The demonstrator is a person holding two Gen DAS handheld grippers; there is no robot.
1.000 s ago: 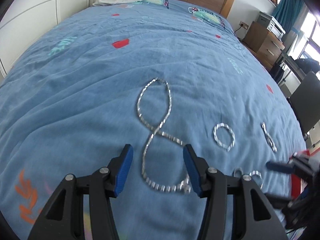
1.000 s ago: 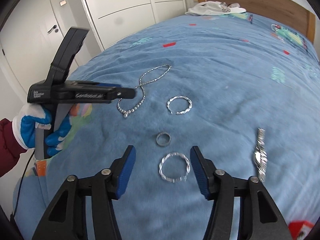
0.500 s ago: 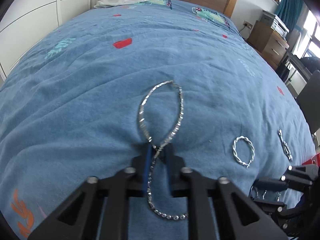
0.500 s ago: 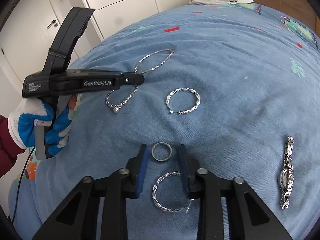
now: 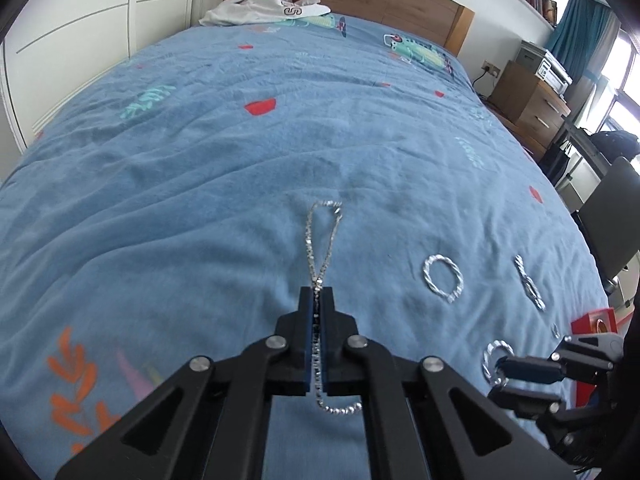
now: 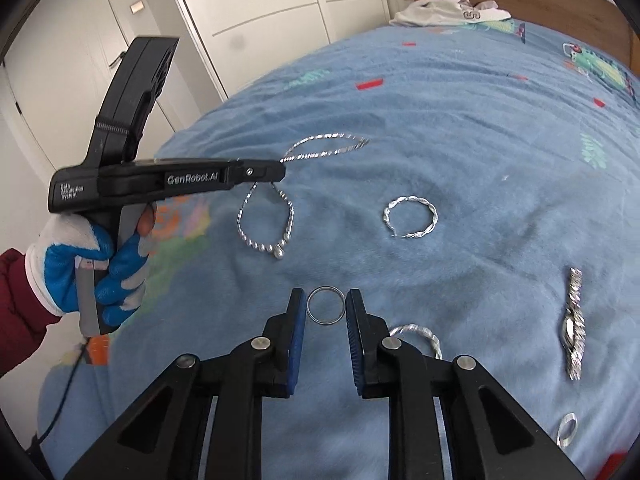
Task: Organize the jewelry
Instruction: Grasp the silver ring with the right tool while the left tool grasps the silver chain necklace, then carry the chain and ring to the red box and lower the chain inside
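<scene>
A silver necklace (image 5: 322, 240) lies in a figure-eight on the blue bedspread (image 5: 200, 180). My left gripper (image 5: 316, 294) is shut on the necklace at its crossing; it also shows in the right wrist view (image 6: 280, 172), lifting the chain (image 6: 324, 146). My right gripper (image 6: 326, 300) is partly closed, its pads on either side of a plain silver ring (image 6: 325, 305); I cannot tell if they touch it. A twisted hoop (image 6: 410, 217) lies beyond, another hoop (image 6: 416, 334) is under the right finger, and a silver watch (image 6: 574, 322) lies at right.
A small silver ring (image 6: 567, 432) lies near the lower right. A red box (image 5: 596, 322) sits at the bed's right edge. White clothing (image 5: 264, 10) lies by the wooden headboard. Wardrobe doors (image 6: 260, 20) stand at left, a dresser (image 5: 528, 104) at right.
My left gripper has shut on the necklace's crossing and drawn it up, narrowing the far loop. My right gripper has closed in around the plain ring and moved forward.
</scene>
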